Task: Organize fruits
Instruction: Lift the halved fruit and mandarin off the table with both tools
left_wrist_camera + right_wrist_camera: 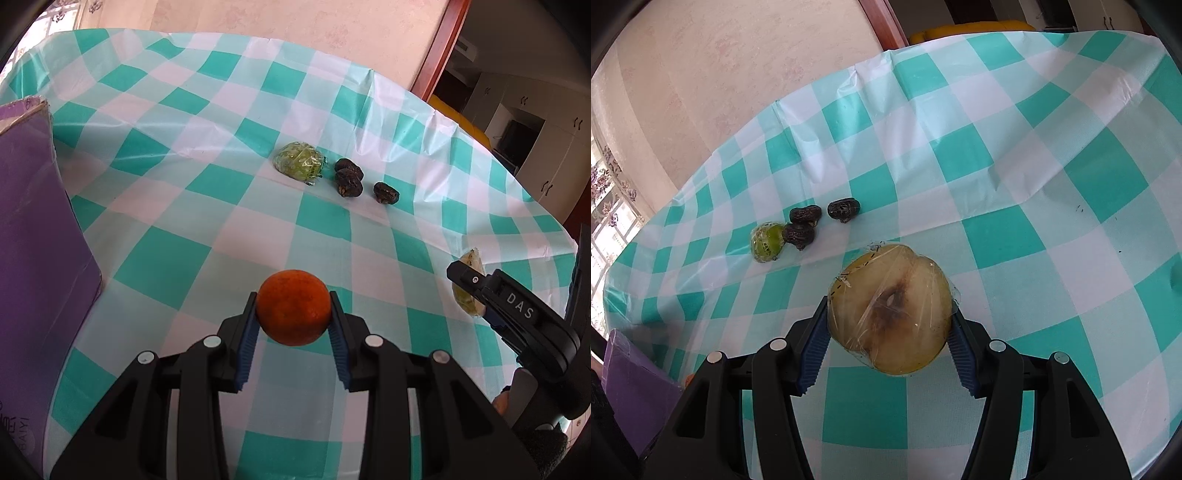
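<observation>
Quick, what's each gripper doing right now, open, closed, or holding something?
Left gripper: closed on the orange.
Right gripper: closed on the plastic-wrapped fruit half, cut face towards the camera.

A: So where are the cams? 
B: One on each gripper, looking forward and down along the fingers, close over the checked tablecloth [229, 229]. The left view faces the far wall; the right one angles further left.
A: Any overlap? 
B: Yep, both catch the dark dried fruits [349, 177], the wrapped green fruit [767, 242] and the purple box [33, 229].
</observation>
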`<state>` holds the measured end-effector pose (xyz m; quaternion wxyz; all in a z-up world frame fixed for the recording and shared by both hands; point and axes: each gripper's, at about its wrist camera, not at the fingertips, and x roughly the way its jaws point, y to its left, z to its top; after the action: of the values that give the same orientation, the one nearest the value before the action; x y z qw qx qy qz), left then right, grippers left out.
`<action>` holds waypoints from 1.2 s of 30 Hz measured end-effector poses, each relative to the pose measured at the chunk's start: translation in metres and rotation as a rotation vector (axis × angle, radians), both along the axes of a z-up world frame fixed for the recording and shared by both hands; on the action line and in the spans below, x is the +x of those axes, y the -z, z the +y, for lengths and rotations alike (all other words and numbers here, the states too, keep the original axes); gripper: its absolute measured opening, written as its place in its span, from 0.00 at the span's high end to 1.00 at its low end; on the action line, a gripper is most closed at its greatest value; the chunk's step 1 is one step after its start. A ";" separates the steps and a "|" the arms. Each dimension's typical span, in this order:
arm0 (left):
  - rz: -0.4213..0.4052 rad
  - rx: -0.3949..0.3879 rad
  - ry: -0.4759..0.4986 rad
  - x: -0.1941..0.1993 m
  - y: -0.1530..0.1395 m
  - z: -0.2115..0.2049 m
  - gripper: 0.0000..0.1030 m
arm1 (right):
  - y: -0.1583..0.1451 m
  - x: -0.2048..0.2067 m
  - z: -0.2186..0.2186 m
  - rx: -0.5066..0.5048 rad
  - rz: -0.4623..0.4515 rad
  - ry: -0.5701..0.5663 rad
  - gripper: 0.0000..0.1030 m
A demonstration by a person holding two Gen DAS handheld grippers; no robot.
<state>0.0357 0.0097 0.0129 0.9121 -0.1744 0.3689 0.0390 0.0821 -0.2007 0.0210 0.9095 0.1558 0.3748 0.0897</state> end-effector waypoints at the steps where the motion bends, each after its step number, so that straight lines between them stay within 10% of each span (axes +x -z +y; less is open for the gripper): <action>1: 0.004 -0.002 -0.001 0.000 0.000 0.000 0.65 | -0.001 -0.006 0.004 -0.008 -0.003 -0.007 0.44; 14: 0.006 0.024 -0.011 -0.005 -0.001 -0.002 0.65 | 0.001 -0.066 0.014 -0.003 0.006 -0.069 0.44; 36: 0.021 0.082 0.034 -0.119 -0.002 0.001 0.65 | 0.006 -0.118 0.023 -0.018 0.053 -0.175 0.44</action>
<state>-0.0837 0.0102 0.0149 0.9150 -0.1305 0.3796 0.0405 -0.0359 -0.1773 0.0148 0.8892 0.1167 0.4119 0.1613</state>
